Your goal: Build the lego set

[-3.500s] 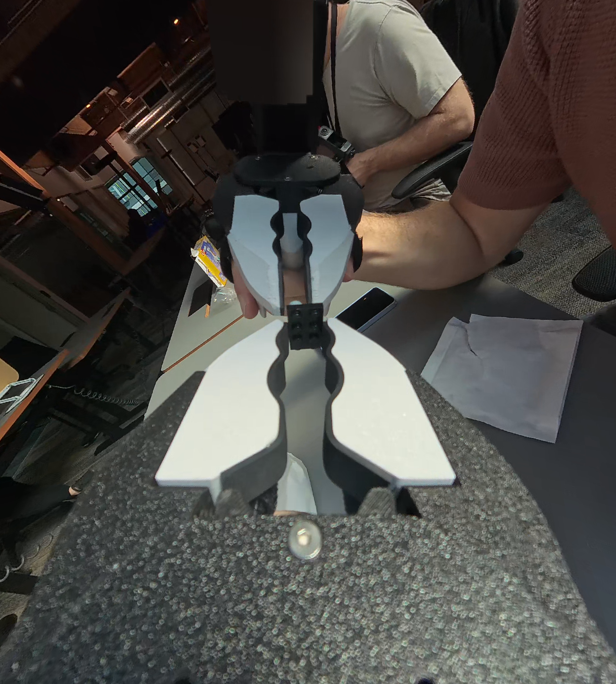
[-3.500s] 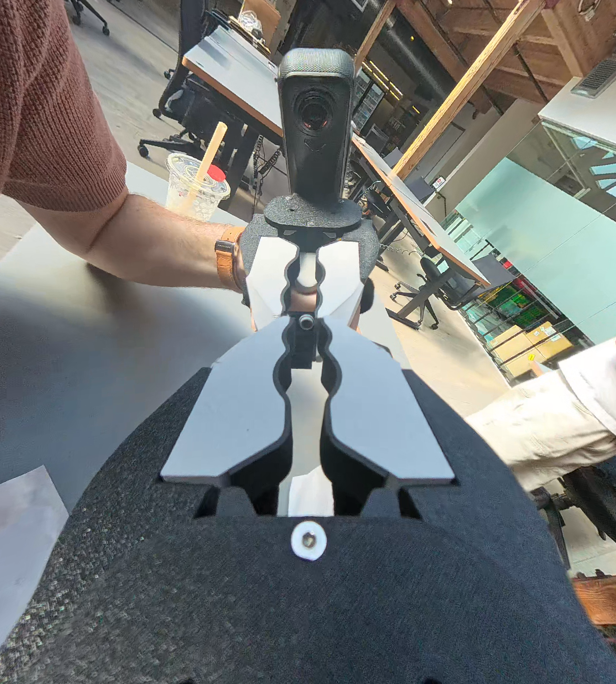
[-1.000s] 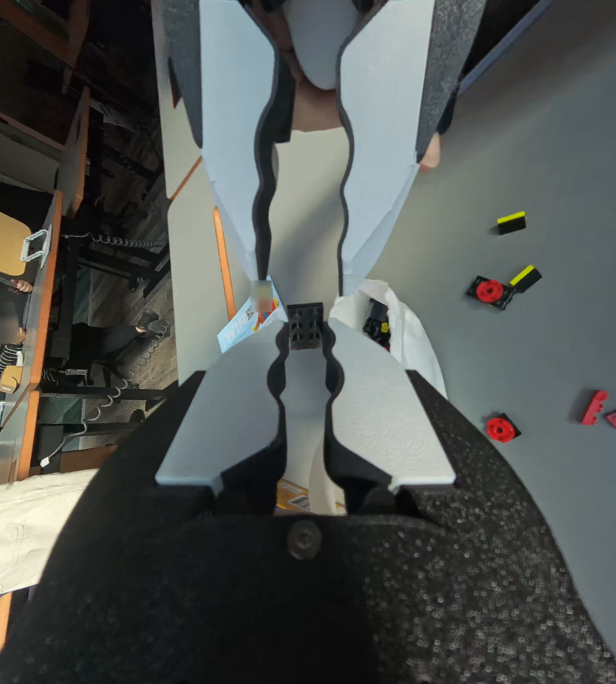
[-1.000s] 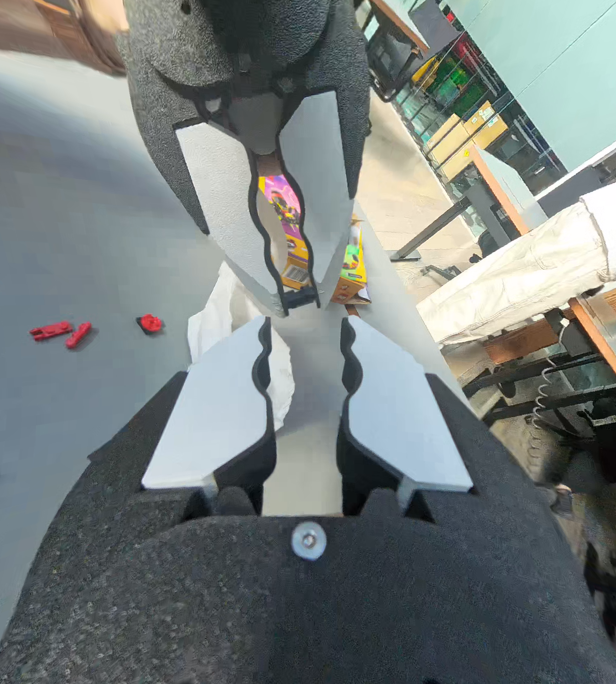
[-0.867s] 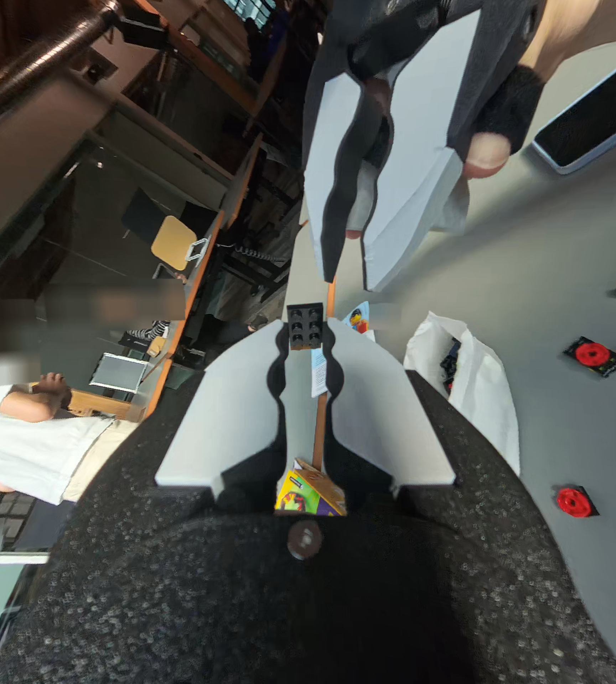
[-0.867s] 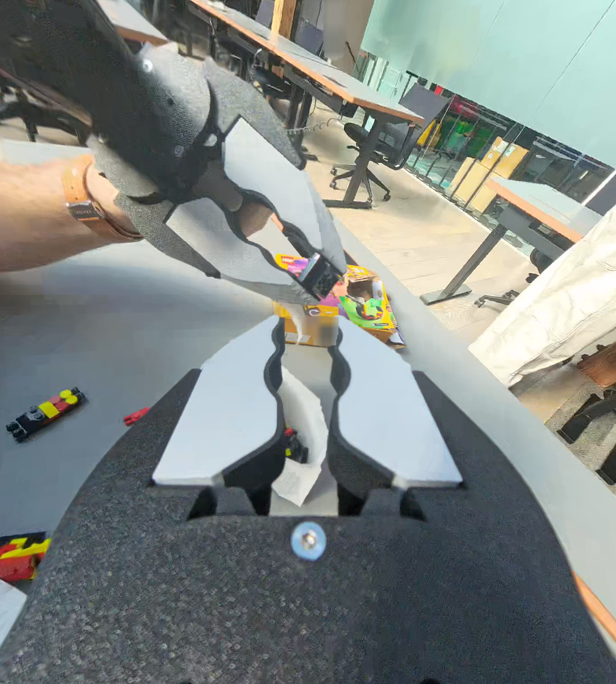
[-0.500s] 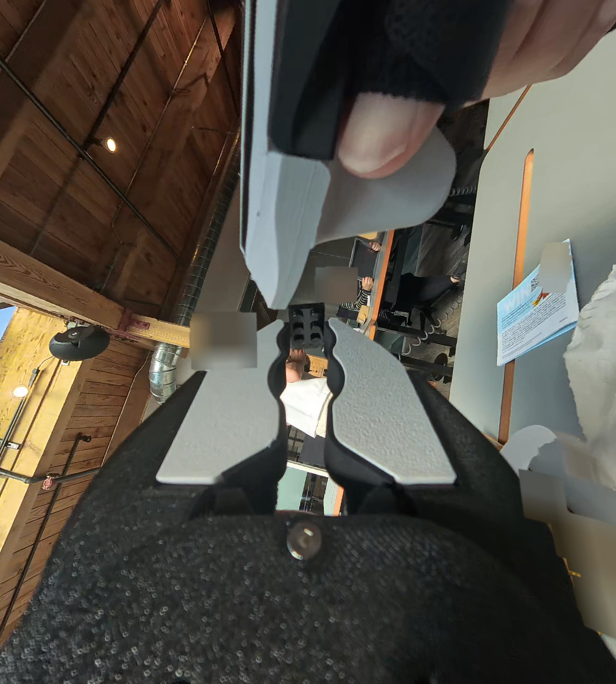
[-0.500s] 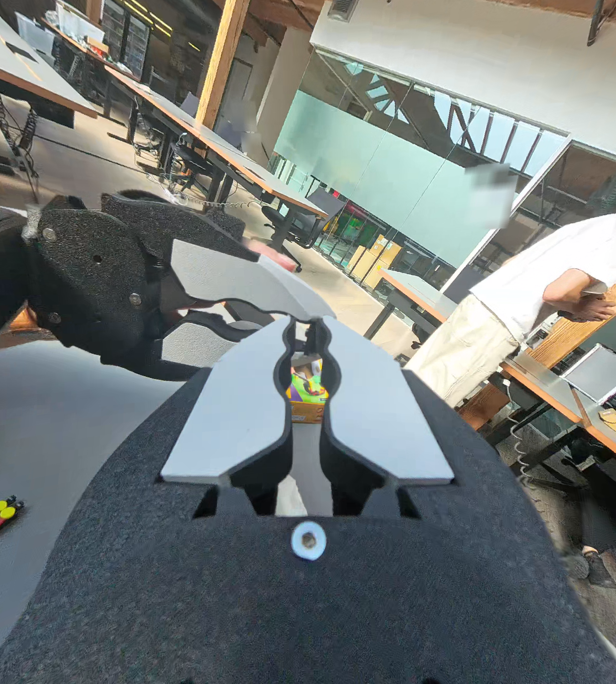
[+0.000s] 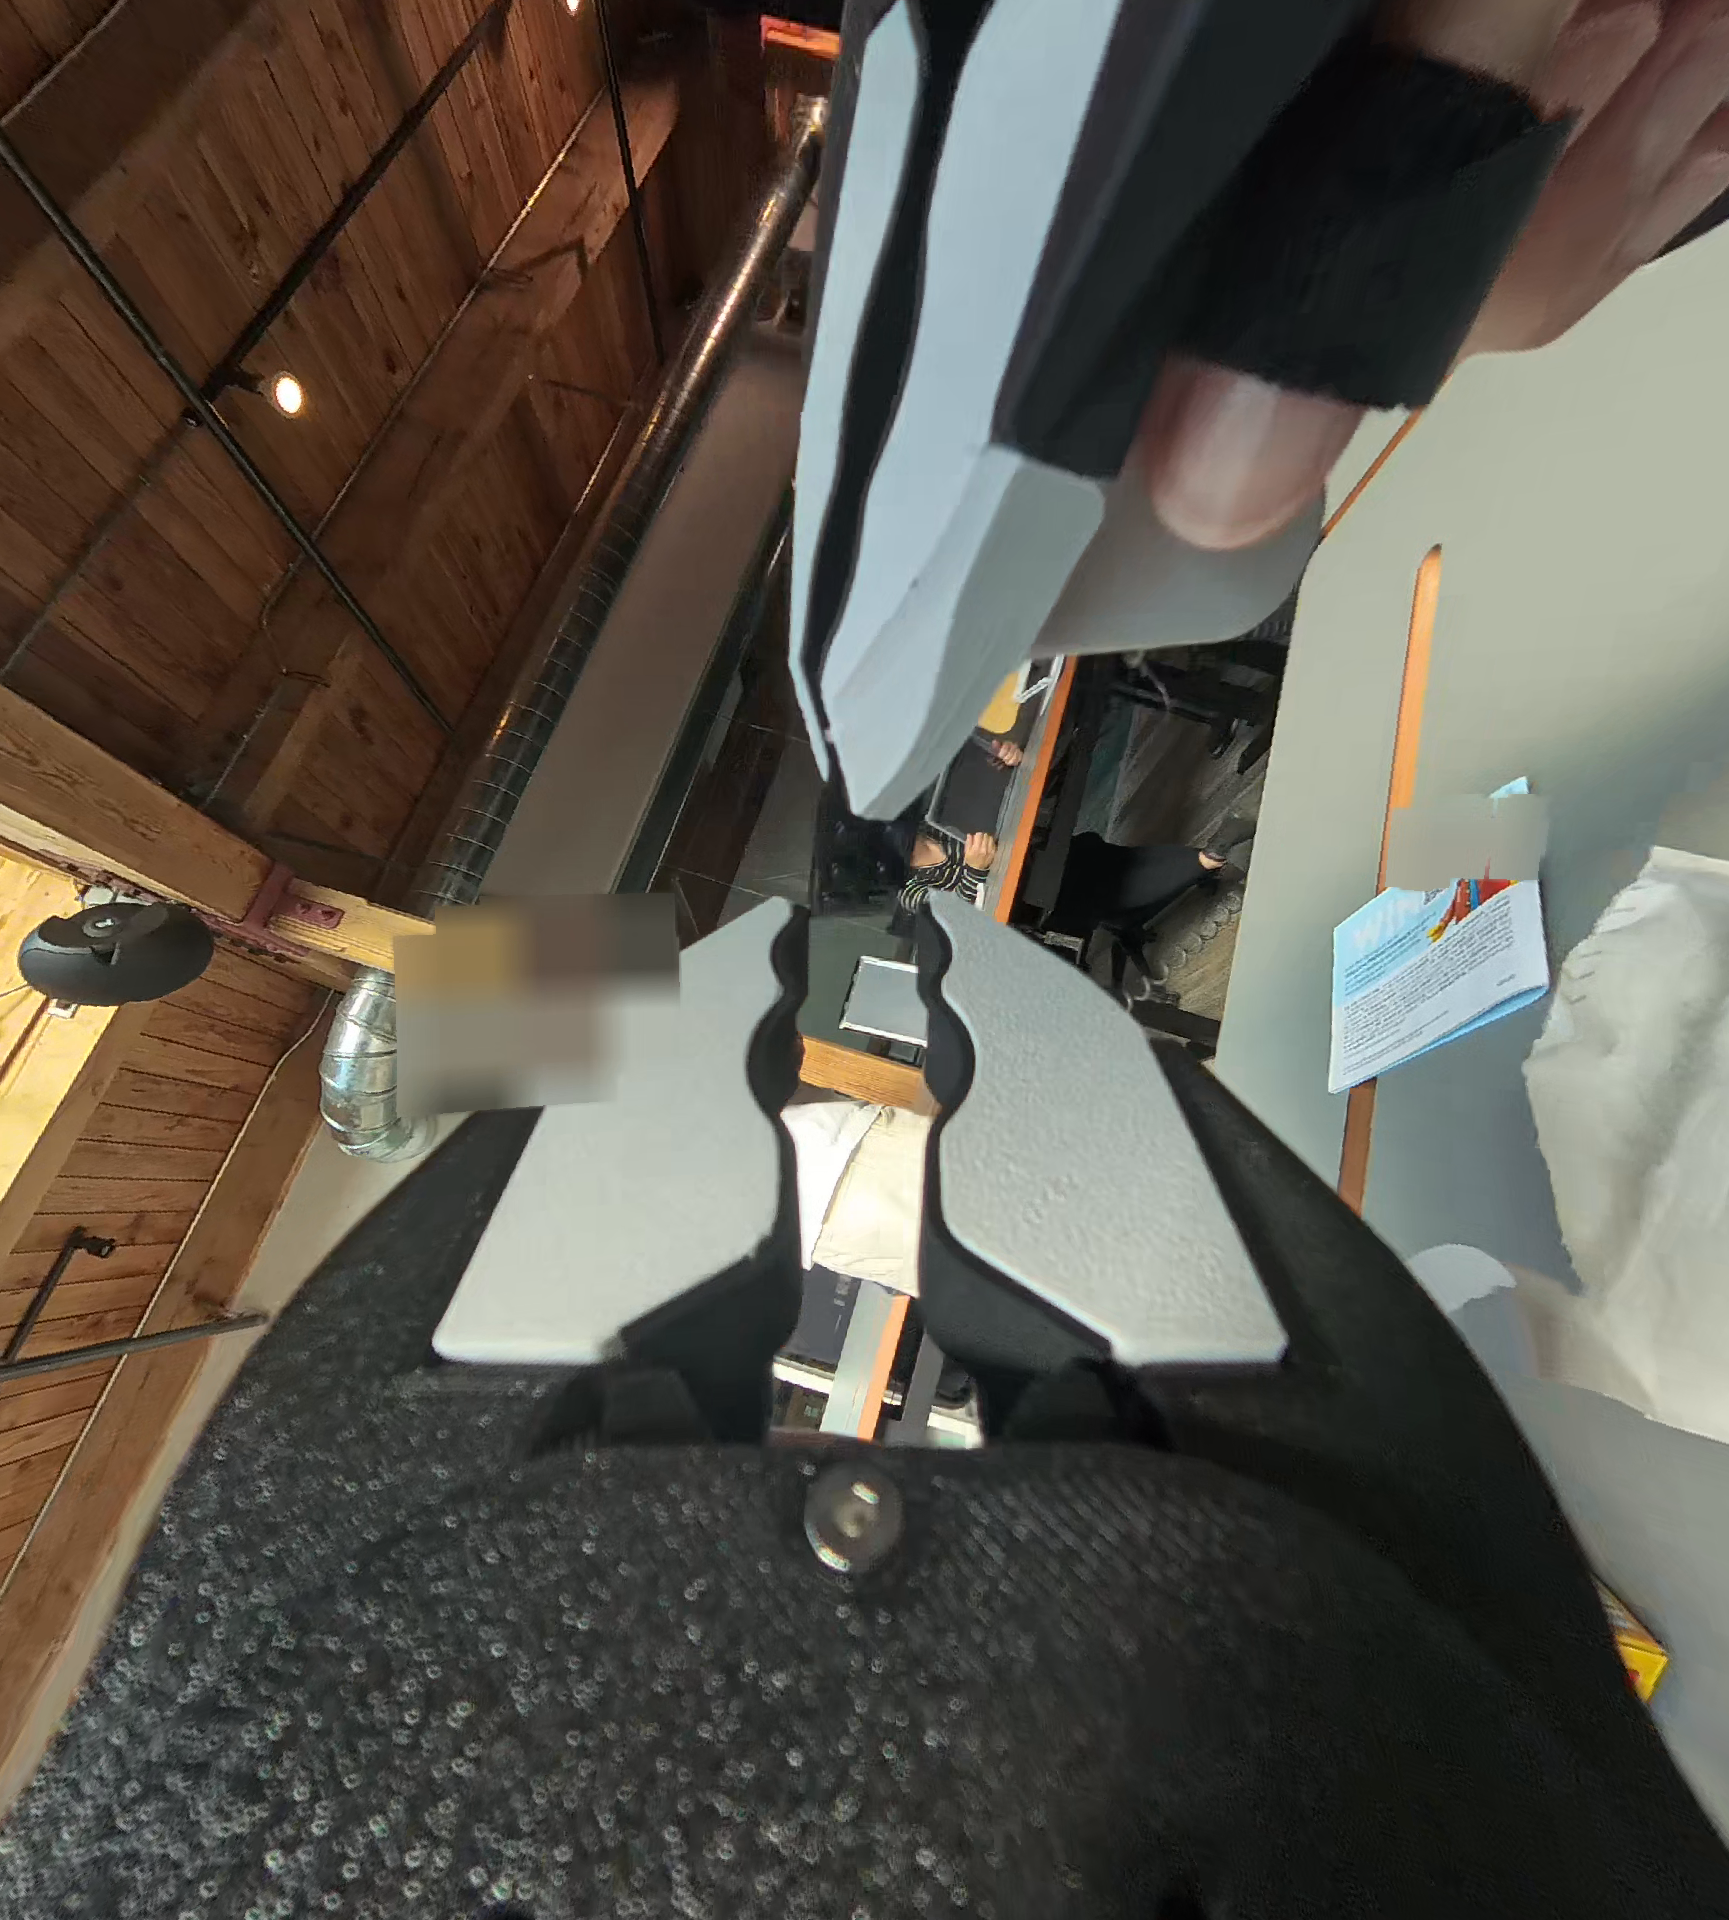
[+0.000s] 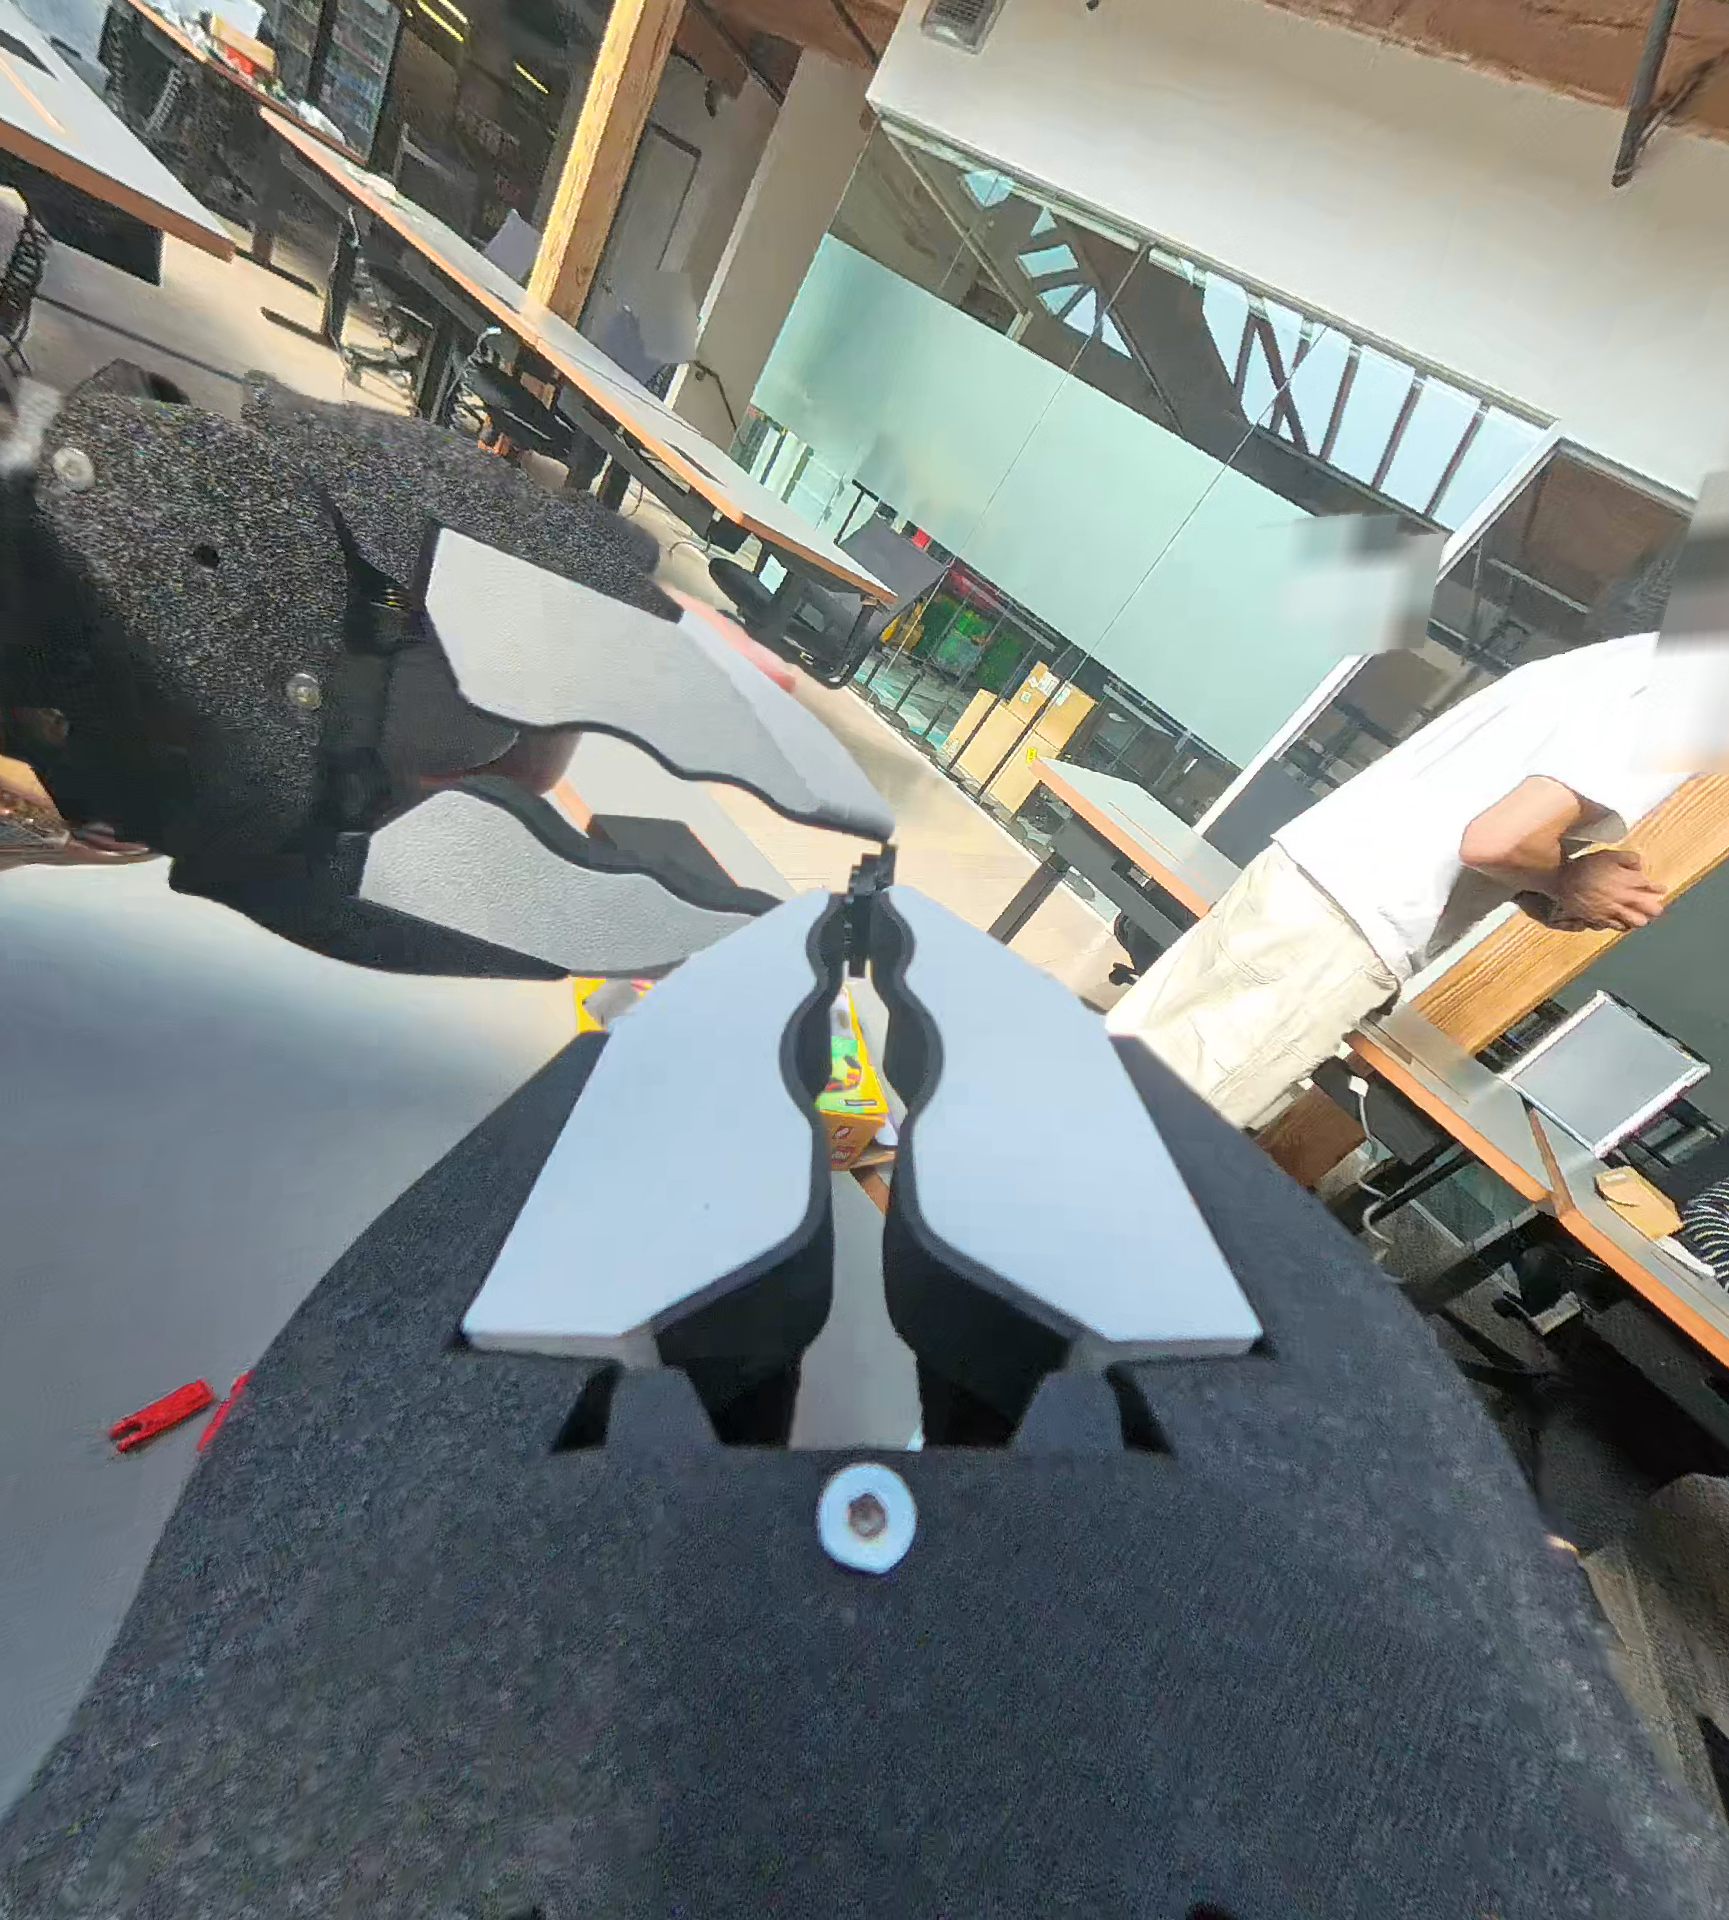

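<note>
Right claw (image 10: 865, 902) clenched on small black lego piece (image 10: 868, 883), centre frame; left claw (image 9: 858, 914) released, empty. Recommend steady, square alignment before pressing.

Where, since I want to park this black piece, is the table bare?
Bare, for the black piece: the grey table near the left gripper, down to the red pieces. Crowded: the far edge, with the box, leaflet and white bag.
</note>
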A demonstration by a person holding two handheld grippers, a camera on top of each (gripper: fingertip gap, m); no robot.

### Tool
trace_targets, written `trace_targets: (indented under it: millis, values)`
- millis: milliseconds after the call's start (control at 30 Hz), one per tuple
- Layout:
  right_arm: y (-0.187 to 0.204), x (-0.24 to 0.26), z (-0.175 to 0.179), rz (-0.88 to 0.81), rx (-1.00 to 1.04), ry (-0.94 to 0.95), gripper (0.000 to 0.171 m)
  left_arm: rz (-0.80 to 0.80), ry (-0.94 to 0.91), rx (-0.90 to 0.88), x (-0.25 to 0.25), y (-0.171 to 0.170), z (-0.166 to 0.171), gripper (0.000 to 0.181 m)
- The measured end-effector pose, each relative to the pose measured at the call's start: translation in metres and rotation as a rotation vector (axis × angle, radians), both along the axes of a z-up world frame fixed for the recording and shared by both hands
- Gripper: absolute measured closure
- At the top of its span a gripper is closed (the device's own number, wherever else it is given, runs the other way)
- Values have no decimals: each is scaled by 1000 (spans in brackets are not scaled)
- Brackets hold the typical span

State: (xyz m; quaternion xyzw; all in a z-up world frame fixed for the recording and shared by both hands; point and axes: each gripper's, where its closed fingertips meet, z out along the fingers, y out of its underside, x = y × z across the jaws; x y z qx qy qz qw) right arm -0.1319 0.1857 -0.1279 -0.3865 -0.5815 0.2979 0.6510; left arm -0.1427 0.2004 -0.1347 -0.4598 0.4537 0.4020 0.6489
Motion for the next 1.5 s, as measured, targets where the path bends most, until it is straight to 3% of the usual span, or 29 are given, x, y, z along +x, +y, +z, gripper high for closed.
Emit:
trace_targets:
  millis: [133,300,467,567,1067,1200,1500]
  values:
    - [1,12,7,183,-237,33,167,-92,-79,-16,-2,-6,4,156]
    - [-12,16,13,436,-577,47,167,-113,-5,81,10,-12,8,152]
    - [-19,12,7,496,-685,0,167,-140,-1,135,12,-18,15,153]
    - [-22,13,8,532,-726,-3,167,-159,4,95,13,-18,11,164]
    - [-19,11,6,538,-817,1,167,-165,19,97,12,-19,8,164]
    - [-18,10,5,538,-830,-1,167,-174,-16,27,12,-18,5,165]
    - [-27,11,5,416,-449,-7,167,-227,-163,-171,14,-18,1,165]
